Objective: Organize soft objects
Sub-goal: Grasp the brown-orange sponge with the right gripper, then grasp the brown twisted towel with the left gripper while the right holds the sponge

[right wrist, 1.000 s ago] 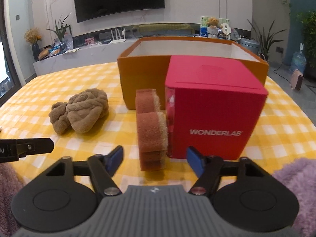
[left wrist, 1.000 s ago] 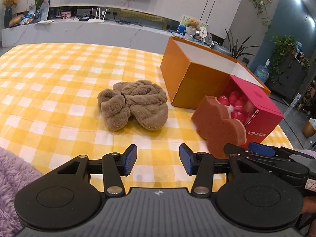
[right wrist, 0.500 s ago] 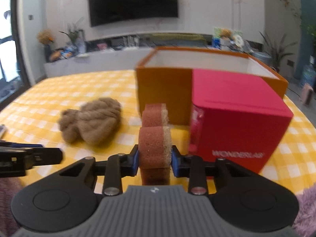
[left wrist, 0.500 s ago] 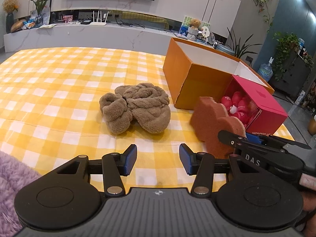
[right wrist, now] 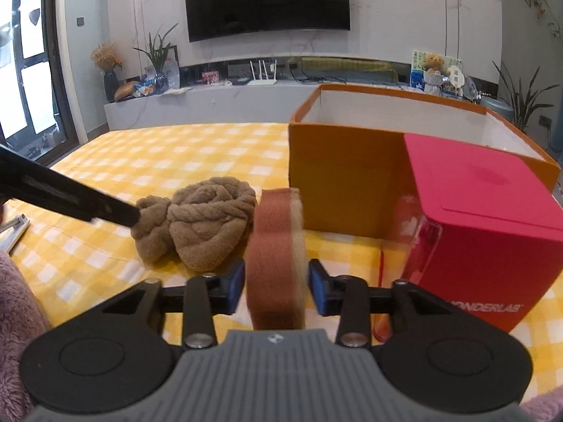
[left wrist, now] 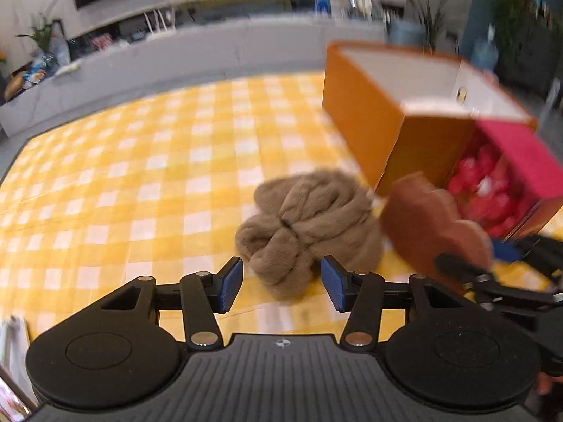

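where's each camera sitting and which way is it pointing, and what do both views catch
Left wrist: rides on the left gripper, looking down over its open jaws at the brown towel; the right gripper shows at right.
Right wrist: rides on the right gripper, facing the TV wall; its jaws are opening around the sponge; a fuzzy sleeve and the left gripper's finger show at left.
Both share: towel, sponge, orange box, red box, checked tablecloth.
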`<action>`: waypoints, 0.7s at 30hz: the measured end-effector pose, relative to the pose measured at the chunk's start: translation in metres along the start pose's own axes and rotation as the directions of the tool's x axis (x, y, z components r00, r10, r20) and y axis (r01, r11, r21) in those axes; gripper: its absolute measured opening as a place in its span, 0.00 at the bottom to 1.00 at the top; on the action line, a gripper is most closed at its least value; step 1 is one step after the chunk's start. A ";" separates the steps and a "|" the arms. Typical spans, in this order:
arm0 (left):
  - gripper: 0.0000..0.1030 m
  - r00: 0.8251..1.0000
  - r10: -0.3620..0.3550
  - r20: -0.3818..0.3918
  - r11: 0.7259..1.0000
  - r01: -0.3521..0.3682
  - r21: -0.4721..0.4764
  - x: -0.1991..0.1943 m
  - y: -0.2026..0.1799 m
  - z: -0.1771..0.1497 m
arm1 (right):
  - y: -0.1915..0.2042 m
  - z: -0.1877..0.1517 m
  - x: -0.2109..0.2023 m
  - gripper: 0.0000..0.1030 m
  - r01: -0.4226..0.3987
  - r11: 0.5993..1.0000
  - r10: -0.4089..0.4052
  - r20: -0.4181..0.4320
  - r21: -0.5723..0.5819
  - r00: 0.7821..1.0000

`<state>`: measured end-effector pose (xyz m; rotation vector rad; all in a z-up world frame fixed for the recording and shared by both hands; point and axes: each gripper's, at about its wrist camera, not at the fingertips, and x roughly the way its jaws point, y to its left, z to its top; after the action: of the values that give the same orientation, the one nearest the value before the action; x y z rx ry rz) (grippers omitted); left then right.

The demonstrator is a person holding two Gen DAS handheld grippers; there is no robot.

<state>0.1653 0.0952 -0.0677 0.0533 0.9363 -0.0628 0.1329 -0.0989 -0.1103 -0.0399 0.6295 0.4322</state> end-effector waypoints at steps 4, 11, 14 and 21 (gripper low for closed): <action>0.59 0.995 0.043 -0.087 0.999 -0.041 0.018 0.033 -0.002 0.001 | 0.001 0.000 0.005 0.46 0.004 1.000 -0.004 0.011 -0.004 1.000; 0.63 0.993 0.010 -0.119 0.999 -0.016 -0.048 0.054 -0.002 -0.001 | 0.001 -0.004 0.009 0.46 0.004 1.000 -0.004 0.009 -0.021 1.000; 0.64 0.995 0.007 -0.097 0.998 -0.013 -0.062 0.056 -0.002 0.000 | -0.002 -0.004 0.009 0.46 0.002 1.000 -0.002 0.005 -0.003 1.000; 0.42 0.998 -0.023 -0.060 0.991 0.015 -0.133 0.056 0.004 0.001 | -0.002 -0.006 0.011 0.46 -0.004 1.000 0.004 0.002 0.004 1.000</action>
<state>0.1995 0.0974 -0.1117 -0.0773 1.0002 -0.0161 0.1383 -0.0979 -0.1217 -0.0345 0.6284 0.4348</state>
